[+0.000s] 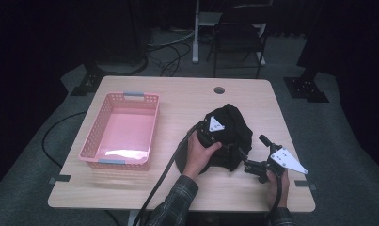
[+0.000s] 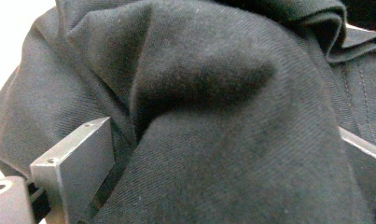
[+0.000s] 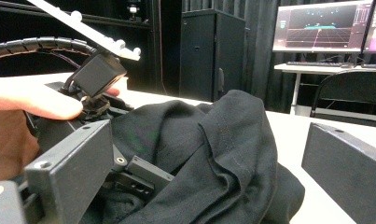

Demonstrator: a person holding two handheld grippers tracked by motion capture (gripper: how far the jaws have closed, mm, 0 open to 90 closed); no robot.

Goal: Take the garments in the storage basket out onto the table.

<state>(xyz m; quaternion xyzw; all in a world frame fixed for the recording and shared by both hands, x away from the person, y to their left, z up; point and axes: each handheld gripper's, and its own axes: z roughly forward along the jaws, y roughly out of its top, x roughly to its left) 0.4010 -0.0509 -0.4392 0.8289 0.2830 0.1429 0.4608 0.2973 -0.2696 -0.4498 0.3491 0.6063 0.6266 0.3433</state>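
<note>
High view: black garment (image 1: 234, 127) heaped in a loose mound on the worktop (image 1: 187, 94), right of the pink basket (image 1: 90, 136) and well apart from it. Not yet spread, folded or carried to the basket.

Left hand-held gripper (image 1: 214, 134): set down on top of the mound, on its basket-facing side. Seen in the left gripper view (image 2: 218, 158) with jaws standing wide and a thick fold of the garment (image 2: 209, 84) bulging up between them. No visible pinch on the cloth, so taken as open, with nothing held.

Right hand-held gripper (image 1: 255, 153): low over the worktop at the edge of the mound farthest from the basket. Seen in the right gripper view (image 3: 209, 177) with jaws spread wide, nothing between the pads, and the garment (image 3: 232, 140) just ahead of them.

Step in hand, as judged: getting a first hold on the garment, with both tools at the cloth and neither clamped.

Next move, as judged: calls for closing the left jaws on the fold already between them, deep enough to catch more than a surface wrinkle. Then calls for easing the right jaws forward onto the near hem and closing there too. Only then lifting, likely toward the basket, minding slack cloth and the trailing cable.
</note>
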